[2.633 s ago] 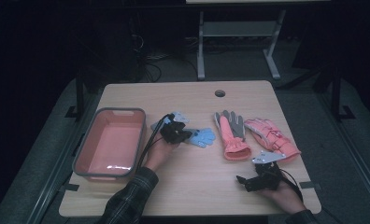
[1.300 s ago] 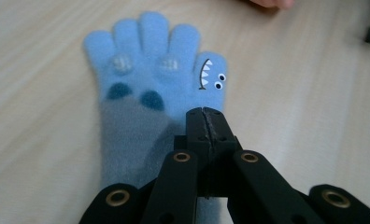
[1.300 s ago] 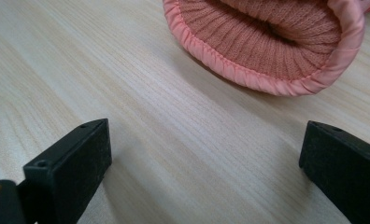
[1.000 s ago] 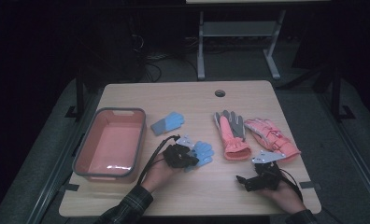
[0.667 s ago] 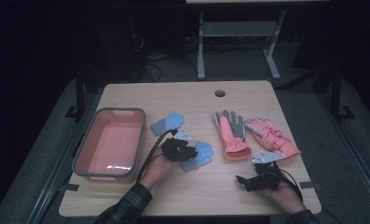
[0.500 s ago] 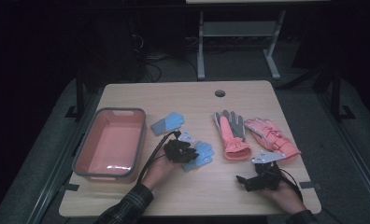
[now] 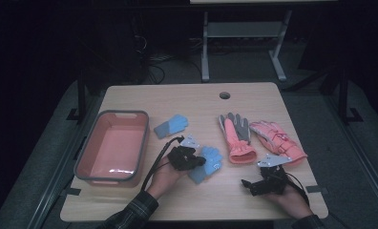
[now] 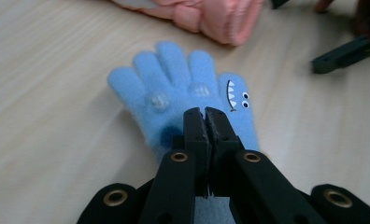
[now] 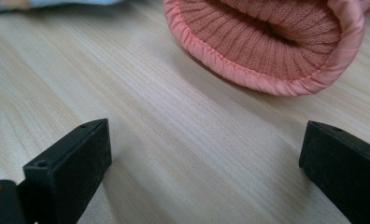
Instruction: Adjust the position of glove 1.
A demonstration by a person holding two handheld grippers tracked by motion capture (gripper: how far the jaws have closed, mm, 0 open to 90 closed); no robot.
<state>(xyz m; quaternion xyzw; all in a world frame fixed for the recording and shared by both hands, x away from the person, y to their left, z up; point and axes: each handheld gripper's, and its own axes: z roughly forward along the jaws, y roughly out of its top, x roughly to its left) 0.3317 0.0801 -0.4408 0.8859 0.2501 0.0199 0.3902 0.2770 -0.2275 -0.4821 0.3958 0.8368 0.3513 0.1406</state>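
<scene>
1. Stood at nine o'clock on the table: a pink tray, long side running toward twelve.
2. Lay just right of the tray's far corner: a small blue glove, flat and apart from the rest.
3. Came in from six o'clock, forearm angled toward one: the left hand, with the left gripper pointed at three o'clock, jaws pinched together on the cuff end of the blue shark-face glove, near the table's middle, fingers spread away from the jaws.
4. Lay toward two o'clock: a grey-and-pink glove and a pink glove, side by side.
5. Rested at five o'clock, low on the wood: the right gripper, jaws wide apart and empty, facing the ribbed pink cuff.
</scene>
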